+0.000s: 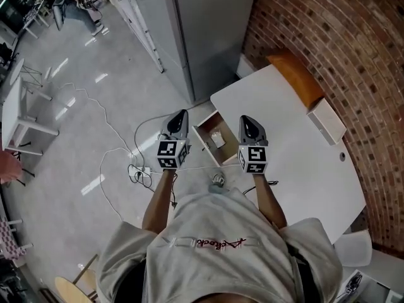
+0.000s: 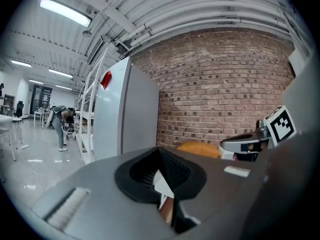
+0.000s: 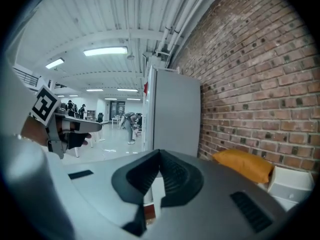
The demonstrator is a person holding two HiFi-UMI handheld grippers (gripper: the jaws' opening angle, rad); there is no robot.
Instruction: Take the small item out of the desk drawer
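The desk drawer [image 1: 203,145] stands pulled out from the white desk [image 1: 290,156], in the head view between my two grippers. A small pale item [image 1: 218,138] lies inside it. My left gripper [image 1: 182,114] hovers just left of the drawer, jaws together, nothing held. My right gripper [image 1: 247,120] hangs over the desk edge just right of the drawer, also shut and empty. In the left gripper view my left gripper [image 2: 159,152] points level at the brick wall, and the right gripper [image 2: 248,144] shows beside it. The right gripper [image 3: 159,154] view shows the left gripper [image 3: 59,128].
An orange cushion [image 1: 297,77] and a white box [image 1: 326,120] lie along the brick wall [image 1: 341,49]. A grey cabinet [image 1: 208,30] stands beyond the desk. Cables and a power strip [image 1: 140,169] lie on the floor to the left. A small object [image 1: 218,180] sits by the person's feet.
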